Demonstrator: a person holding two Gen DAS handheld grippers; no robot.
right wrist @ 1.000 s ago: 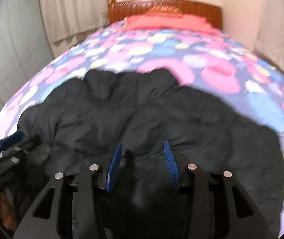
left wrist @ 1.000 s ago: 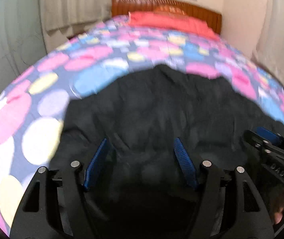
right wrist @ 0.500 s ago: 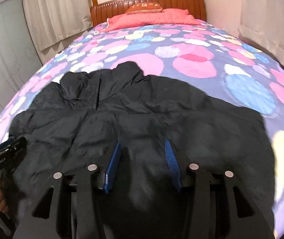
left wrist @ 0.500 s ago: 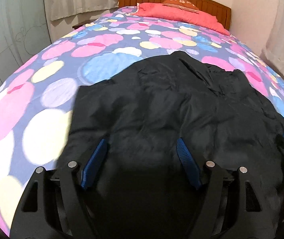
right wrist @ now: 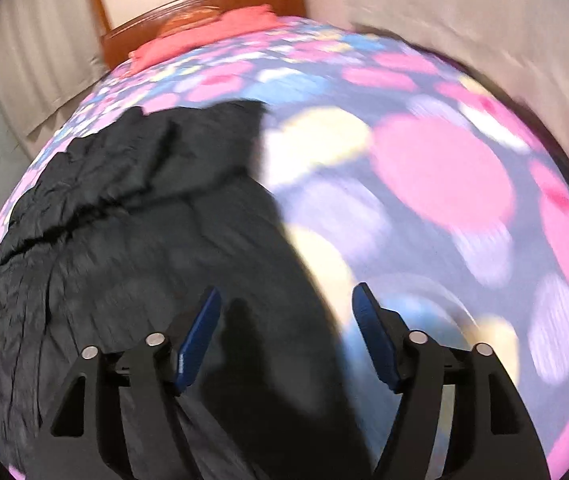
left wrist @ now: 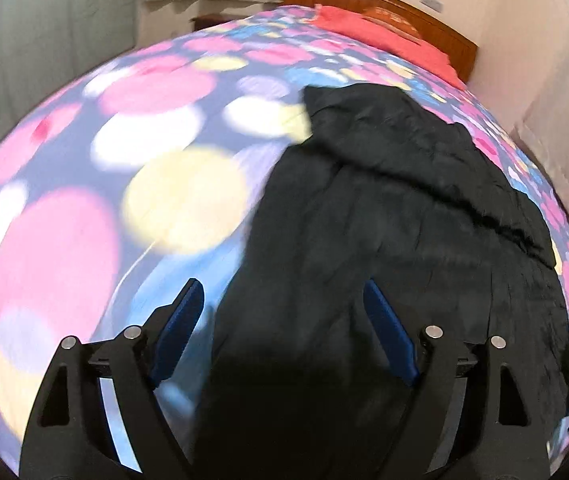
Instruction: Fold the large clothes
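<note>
Garment: black jacket [left wrist: 396, 240] spread flat on the dotted bedspread [left wrist: 172, 200], near the foot of the bed.
Long axis: runs away from both cameras toward the wooden headboard [right wrist: 204, 4]; a bunched end, maybe collar or hood, points that way. Near hem lies under the grippers.
Left gripper [left wrist: 284, 320]: spread wide, holding nothing, straddling the jacket's left edge.
Right gripper [right wrist: 286, 320]: spread wide, holding nothing, over the right edge.
Nearer arm: neither; each sits at its own side edge.
Likely next: pinch both edges, fold inward.
</note>
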